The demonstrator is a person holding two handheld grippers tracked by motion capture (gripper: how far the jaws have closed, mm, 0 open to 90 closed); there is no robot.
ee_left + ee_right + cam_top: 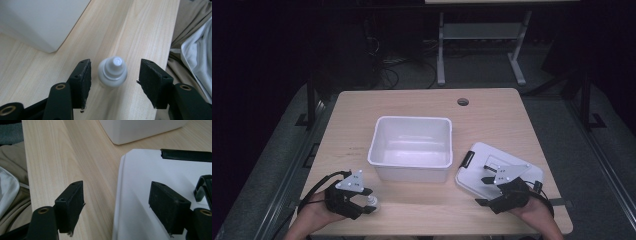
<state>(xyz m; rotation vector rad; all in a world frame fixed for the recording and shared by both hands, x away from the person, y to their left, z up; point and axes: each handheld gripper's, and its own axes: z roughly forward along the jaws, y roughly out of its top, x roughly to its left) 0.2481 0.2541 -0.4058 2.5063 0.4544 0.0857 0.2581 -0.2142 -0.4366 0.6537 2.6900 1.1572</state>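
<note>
Bottle (113, 72) first: small, white and translucent, with a round body, a stepped collar and a narrow nozzle tip. It stands upright on the table (492, 107), so its long axis is vertical and the nozzle points up toward the left gripper's camera. In the left gripper view it sits between the two black jaws, with a gap on each side, so the left gripper (113, 75) is spread wide and grips nothing. In the high view the bottle (372, 201) is near the front left edge of the table, just ahead of the left gripper (368, 200) and a little in front of the white bin (411, 170).

The right gripper (116, 202) is also spread apart and empty; it hovers over the near edge of a white lid (140, 195) with black latches (186, 155), one jaw above the lid and the other above bare wood. In the high view that lid (477, 172) lies flat to the right of the bin, under the right gripper (484, 187).

The table is pale wood with straight grain and a round cable hole (463, 102) near its far edge. The room beyond is dark, with grey carpet (412, 75) and the metal legs (441, 50) of another desk.
</note>
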